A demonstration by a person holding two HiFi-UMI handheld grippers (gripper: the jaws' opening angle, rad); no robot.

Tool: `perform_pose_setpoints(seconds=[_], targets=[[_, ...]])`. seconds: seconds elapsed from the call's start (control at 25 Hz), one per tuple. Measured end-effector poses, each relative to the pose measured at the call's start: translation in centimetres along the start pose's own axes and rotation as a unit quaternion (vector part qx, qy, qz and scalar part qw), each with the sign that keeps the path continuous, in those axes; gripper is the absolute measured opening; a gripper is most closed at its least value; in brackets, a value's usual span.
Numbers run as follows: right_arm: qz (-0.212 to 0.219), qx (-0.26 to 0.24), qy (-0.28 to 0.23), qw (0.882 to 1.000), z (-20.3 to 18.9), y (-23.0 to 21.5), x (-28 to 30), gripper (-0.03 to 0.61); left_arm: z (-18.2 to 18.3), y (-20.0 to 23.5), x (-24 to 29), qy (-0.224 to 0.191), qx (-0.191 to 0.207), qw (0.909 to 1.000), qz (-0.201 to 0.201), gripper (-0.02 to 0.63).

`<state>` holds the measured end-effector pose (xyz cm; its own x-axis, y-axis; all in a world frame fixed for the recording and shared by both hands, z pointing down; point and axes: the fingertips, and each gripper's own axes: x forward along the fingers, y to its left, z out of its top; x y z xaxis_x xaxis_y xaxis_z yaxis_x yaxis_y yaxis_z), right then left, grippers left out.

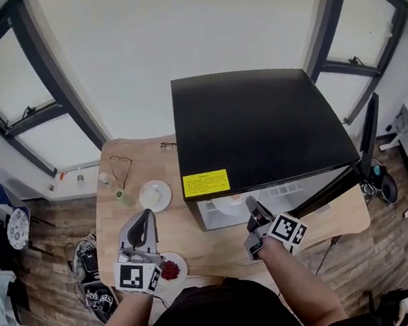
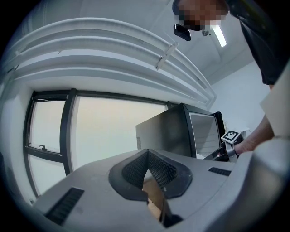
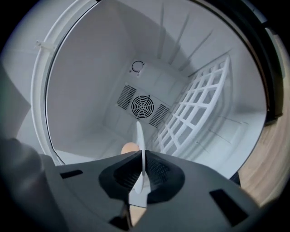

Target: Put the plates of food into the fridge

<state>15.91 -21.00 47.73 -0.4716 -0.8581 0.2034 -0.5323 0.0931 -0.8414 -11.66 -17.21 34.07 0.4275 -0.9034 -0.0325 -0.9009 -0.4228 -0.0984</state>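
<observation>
at the fridge (image 1: 264, 128) opening, one plate (image 3: 140, 149) is pinched by the right gripper (image 3: 141, 174) jaws; left gripper (image 2: 147, 170) jaws are pressed together, empty; two plates (image 1: 155, 195) (image 1: 172, 269) are left.

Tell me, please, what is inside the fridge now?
Inside the fridge: a round fan grille on the back wall, a white wire shelf, and the white plate that the right gripper holds. The plate, seen edge-on, hides most of its food.

Head view: steeply down over black boxy fridge (image 1: 264, 121).
Left gripper view: level, toward fridge (image 2: 174, 131), apart.
Right gripper view: close, inside fridge (image 3: 104, 90).
Shared: fridge.
</observation>
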Motion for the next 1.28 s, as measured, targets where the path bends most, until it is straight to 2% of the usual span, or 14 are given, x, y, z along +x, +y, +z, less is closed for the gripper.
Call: perform_pose_setpoints(seconds=[0.2,0.4,0.68,0.88,1.08,1.16,1.28], targets=[[-0.025,-0.043,0.018,0.999,0.5,0.3,1.6,0.034,-0.3,1.3,-0.8,0.011,0.002,0.9997,0.024,0.005],[-0.064,-0.12,0.027,0.99,1.5,0.4,2.7,0.045,-0.4,1.5,-1.2,0.017,0.005,0.9991,0.038,0.005],[-0.124,-0.256,0.043,0.958,2.3,-0.2,3.7,0.099,-0.5,1.7,-1.8,0.025,0.006,0.998,0.058,0.005],[-0.149,-0.281,0.043,0.947,3.4,-1.1,4.0,0.127,-0.7,1.2,-1.8,0.032,0.009,0.9972,0.066,0.005],[-0.168,-0.332,0.075,0.925,2.9,-1.3,4.3,0.159,-0.8,0.6,-2.0,0.035,0.008,0.9961,0.081,0.003],[-0.17,-0.351,0.07,0.918,3.1,-1.4,4.1,0.161,-0.9,0.5,-2.2,0.032,0.006,0.9956,0.087,0.005],[-0.177,-0.363,0.042,0.914,3.9,-1.2,3.5,0.161,-1.0,0.9,-3.0,0.027,0.001,0.9953,0.093,0.005]])
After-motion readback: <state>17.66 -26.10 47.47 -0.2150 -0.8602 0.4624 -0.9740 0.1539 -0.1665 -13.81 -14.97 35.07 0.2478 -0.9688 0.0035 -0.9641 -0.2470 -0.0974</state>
